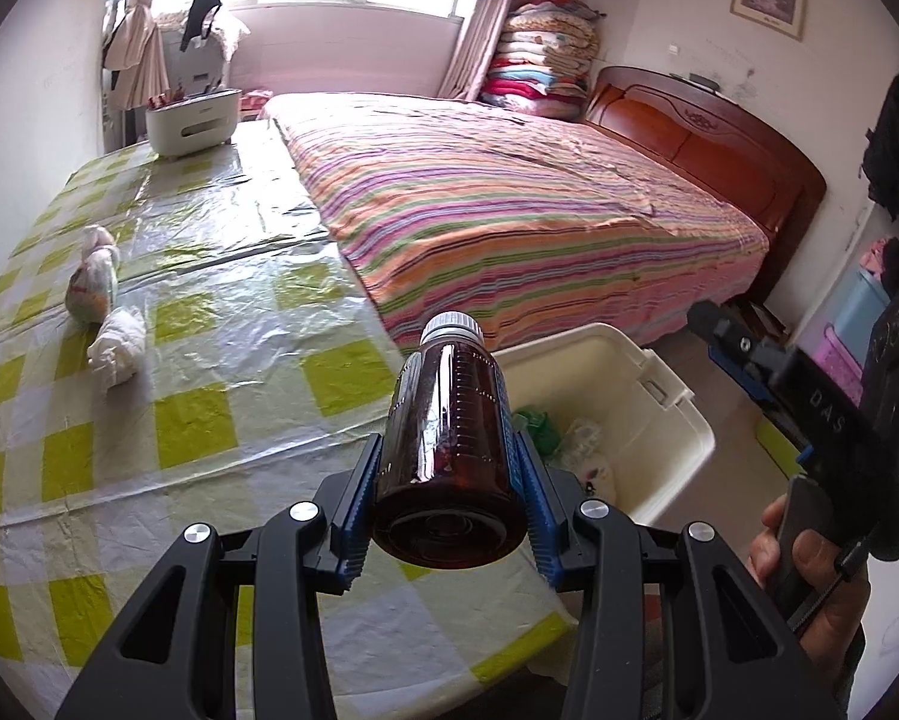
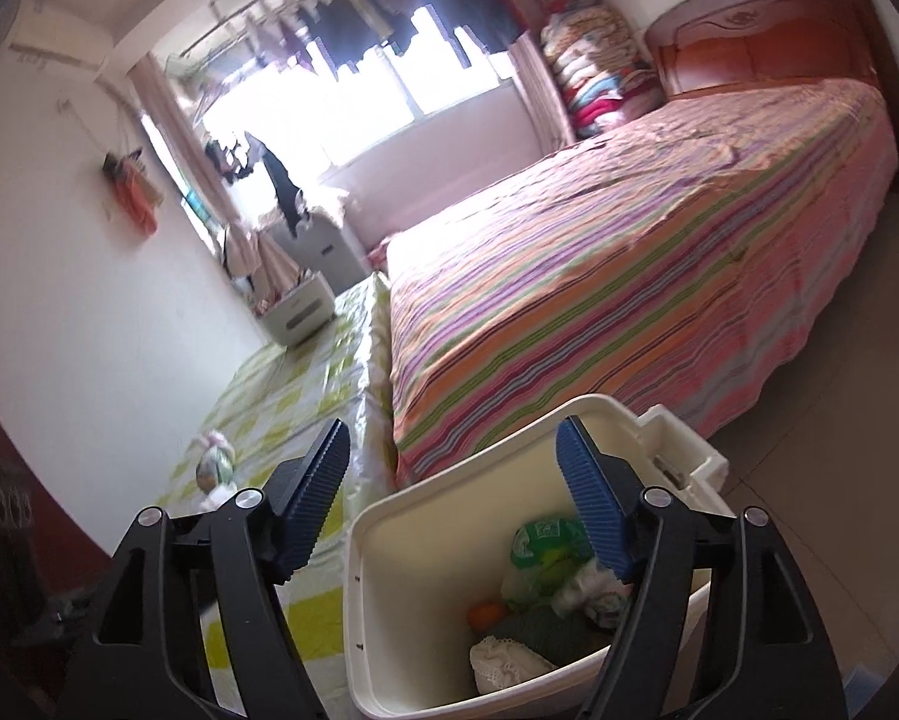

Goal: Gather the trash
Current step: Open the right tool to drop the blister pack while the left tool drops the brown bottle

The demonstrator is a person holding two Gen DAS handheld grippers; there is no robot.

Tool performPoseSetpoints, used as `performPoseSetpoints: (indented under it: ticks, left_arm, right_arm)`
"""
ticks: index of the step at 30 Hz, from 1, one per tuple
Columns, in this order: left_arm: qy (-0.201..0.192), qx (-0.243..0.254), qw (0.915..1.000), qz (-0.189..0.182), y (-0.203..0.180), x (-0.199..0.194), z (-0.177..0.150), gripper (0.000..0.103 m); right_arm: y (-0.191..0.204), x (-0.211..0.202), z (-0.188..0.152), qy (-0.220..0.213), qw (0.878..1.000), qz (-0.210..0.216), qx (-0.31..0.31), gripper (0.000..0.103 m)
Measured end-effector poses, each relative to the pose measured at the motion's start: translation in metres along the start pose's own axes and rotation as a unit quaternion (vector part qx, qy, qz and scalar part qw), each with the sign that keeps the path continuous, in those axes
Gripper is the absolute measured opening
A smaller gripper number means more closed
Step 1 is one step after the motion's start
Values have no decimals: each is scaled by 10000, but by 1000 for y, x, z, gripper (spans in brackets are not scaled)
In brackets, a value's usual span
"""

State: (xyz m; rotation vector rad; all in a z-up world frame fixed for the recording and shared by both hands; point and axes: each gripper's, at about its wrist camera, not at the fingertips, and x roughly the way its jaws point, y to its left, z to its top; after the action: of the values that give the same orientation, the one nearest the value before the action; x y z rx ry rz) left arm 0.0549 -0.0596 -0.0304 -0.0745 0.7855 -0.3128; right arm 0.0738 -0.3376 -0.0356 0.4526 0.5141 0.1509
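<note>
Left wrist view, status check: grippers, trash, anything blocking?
Left gripper shut on brown bottle. Right gripper open, empty, over white bin. Two wads left on table. Nothing blocking.

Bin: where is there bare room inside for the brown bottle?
The bin is bare along its wall nearest the table. Its far side is crowded: green bag, white wads and an orange scrap. The left tongs hold the bottle; the right tongs are open above the bin.
</note>
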Motion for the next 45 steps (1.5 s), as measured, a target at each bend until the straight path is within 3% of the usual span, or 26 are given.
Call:
performPoseSetpoints:
  ticks: [8, 20, 33, 35, 37, 45]
  left_arm:
    - [96, 315, 9992, -229, -30, 6, 0, 41]
    - [394, 737, 9958, -377, -71, 32, 0, 41]
    - [572, 853, 9938, -419, -85, 48, 0, 42]
    - [523, 876, 9940, -390, -86, 49, 2, 46]
    - [483, 866, 9945, -350, -84, 47, 3, 71]
    - [84, 412, 9991, -73, -48, 27, 20, 75]
  right_arm:
    - [-20, -7, -3, -193, 9983, 5, 548, 73]
    - [-29, -14, -5, -310, 9963, 68, 797, 74]
    - [-38, -15, -5, -316, 9953, 101, 909, 74]
    - [-38, -15, -5, -312, 9954, 96, 896, 74]
    - [-38, -13, -5, -300, 9956, 84, 889, 74]
    - [-29, -2, -8, -163, 9962, 147, 838, 74]
